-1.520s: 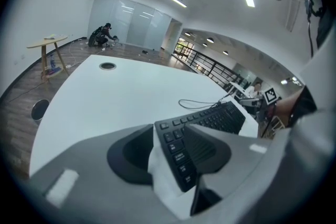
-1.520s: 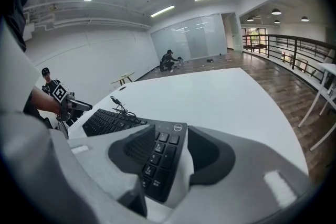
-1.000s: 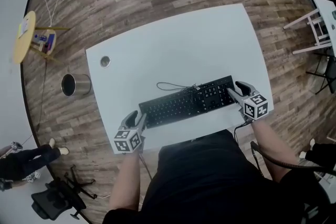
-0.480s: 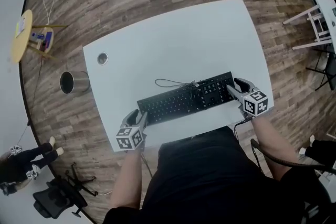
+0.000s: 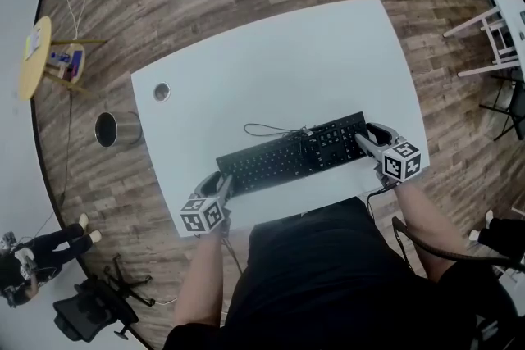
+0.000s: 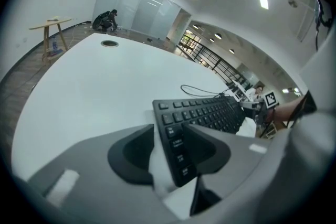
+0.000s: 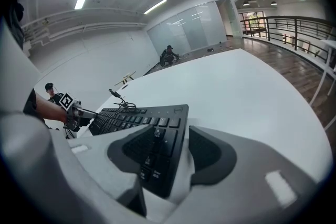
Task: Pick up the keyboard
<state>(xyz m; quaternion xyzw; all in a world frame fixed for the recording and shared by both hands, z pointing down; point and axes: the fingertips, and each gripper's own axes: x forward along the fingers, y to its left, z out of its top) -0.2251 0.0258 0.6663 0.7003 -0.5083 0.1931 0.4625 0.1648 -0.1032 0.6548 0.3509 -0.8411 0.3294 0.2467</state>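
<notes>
A black keyboard lies flat on the white table, its thin cable looped behind it. My left gripper straddles the keyboard's left end. Its jaws are closing, and a strip of table still shows between one jaw and the keyboard's edge. My right gripper straddles the right end, one jaw over the keys and the other a little way off the edge. Each gripper view shows the other gripper at the far end of the keyboard.
A round cable hole is set in the table's far left corner. On the wooden floor stand a metal bin, a small yellow round table, an office chair and a white wooden chair. A person crouches at the lower left.
My left gripper has edged slightly in on the keyboard's left end and rolled a little. The right gripper and the keyboard have stayed where they were.
</notes>
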